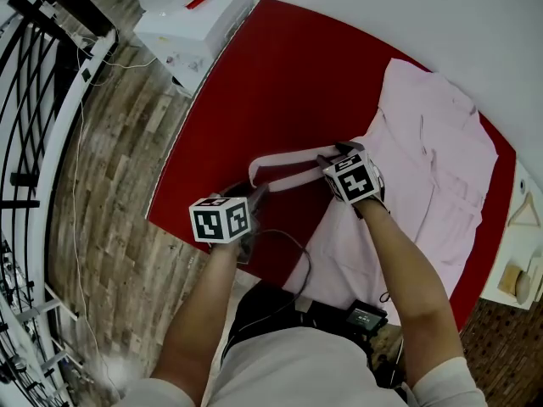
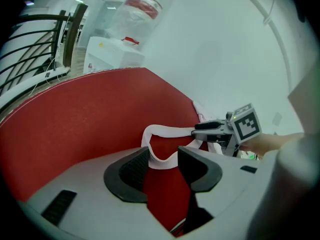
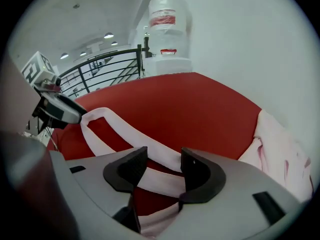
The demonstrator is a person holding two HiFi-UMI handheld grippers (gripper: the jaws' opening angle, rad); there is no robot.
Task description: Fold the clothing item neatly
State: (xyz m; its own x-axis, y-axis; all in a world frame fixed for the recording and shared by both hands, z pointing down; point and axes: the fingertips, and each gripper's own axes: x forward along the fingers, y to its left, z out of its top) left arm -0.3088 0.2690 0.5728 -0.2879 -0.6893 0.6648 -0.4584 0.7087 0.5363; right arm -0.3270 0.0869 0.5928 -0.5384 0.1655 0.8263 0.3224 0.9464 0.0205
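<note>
Pink shirt (image 1: 433,168) flat on red table (image 1: 254,100). Gripper views only: left gripper (image 2: 164,160) and right gripper (image 3: 162,166) jaws wide, sleeve (image 3: 120,130) slack between; head view's cubes (image 1: 221,219) mask this. Water dispenser (image 1: 191,19) beyond table's far corner

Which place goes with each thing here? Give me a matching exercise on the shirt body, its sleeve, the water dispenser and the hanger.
1 shirt body
2 sleeve
3 water dispenser
4 hanger

A off the red table's far left corner
B stretched leftward over the bare table
C spread out on the table's right part
D on the pale surface past the table's right edge

Pairs: 1-C, 2-B, 3-A, 4-D
</note>
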